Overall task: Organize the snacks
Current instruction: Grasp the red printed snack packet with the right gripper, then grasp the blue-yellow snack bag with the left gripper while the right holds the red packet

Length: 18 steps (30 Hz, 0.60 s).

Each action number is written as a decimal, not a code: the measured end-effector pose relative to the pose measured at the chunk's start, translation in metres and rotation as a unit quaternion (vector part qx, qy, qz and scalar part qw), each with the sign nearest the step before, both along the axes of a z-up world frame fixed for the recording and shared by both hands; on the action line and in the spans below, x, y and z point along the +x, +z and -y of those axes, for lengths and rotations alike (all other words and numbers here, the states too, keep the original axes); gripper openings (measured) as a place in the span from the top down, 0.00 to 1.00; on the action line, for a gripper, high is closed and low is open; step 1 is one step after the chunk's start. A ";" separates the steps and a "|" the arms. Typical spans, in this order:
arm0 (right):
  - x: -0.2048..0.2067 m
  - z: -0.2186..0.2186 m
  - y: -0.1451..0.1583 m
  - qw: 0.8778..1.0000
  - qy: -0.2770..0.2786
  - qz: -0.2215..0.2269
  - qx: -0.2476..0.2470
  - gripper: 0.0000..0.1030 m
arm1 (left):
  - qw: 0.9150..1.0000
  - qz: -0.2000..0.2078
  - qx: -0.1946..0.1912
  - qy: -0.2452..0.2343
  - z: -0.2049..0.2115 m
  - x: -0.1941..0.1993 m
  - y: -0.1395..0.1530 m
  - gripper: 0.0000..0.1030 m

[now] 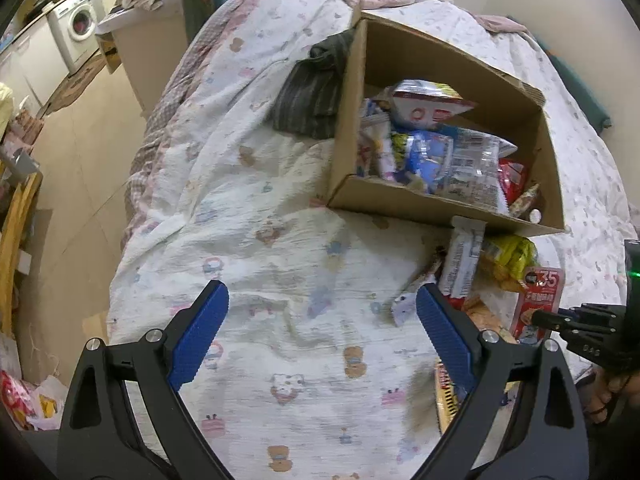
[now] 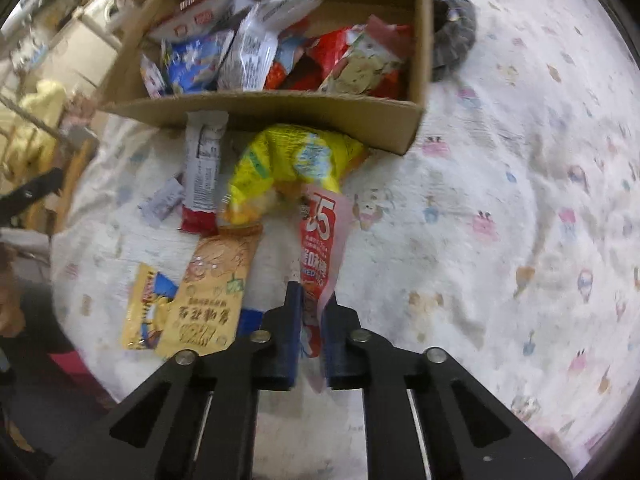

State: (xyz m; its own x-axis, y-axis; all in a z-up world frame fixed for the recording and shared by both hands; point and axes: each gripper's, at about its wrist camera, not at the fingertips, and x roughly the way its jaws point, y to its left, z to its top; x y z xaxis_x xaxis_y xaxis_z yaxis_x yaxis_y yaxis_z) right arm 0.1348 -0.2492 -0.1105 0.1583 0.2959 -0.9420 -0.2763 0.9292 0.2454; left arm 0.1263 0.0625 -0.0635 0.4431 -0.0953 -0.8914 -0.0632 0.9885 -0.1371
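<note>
Two grippers work over a bed (image 1: 280,240) covered by a printed quilt, which carries an open cardboard box (image 2: 280,110) already part-filled with snack packets. Loose snacks lie on the quilt just in front of the box's near wall: a yellow bag (image 2: 296,164) touching that wall, a white-and-red bar (image 2: 202,172) beside it, an orange pouch (image 2: 216,284) nearer the person, and a red sachet (image 2: 318,248) marked with large numerals. The right gripper (image 2: 312,332) points steeply down and its jaws are closed on the lower end of the red sachet, whose upper part stands free above the quilt. The left gripper (image 1: 322,332) hovers over bare quilt with its jaws wide apart and nothing between them. The step in hand appears to be transferring the red sachet into the box. To do this well, the grip should be kept firm on the thin film, the sachet lifted clear of the yellow bag and over the near wall before release, and dropped into a gap among the packets. The left gripper should stay clear of the transfer path.
</note>
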 end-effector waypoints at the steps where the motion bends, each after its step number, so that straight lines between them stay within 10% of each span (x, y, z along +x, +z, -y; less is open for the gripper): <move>1: -0.003 0.006 0.004 1.000 -0.005 0.001 0.014 0.91 | 1.000 0.001 0.001 -0.006 0.005 0.000 0.001 0.09; 7: -0.011 0.048 0.039 0.989 -0.046 0.029 0.135 0.91 | 0.999 0.000 0.002 -0.035 0.031 0.003 0.003 0.09; 10: -0.015 0.076 0.053 0.965 -0.098 0.043 0.240 0.91 | 0.999 -0.004 0.003 -0.040 0.040 0.004 0.002 0.09; 18: -0.015 0.058 0.060 0.978 -0.094 0.074 0.169 0.91 | 0.991 -0.110 -0.051 -0.060 0.084 -0.016 -0.036 0.09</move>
State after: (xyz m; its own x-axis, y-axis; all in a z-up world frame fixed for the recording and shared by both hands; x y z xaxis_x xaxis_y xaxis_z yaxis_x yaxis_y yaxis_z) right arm 0.1203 -0.3075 -0.0505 0.3669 0.5396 -0.7578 -0.1644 0.8394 0.5181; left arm 0.1103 -0.0214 -0.0992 0.2192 -0.2308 -0.9480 0.0148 0.9723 -0.2333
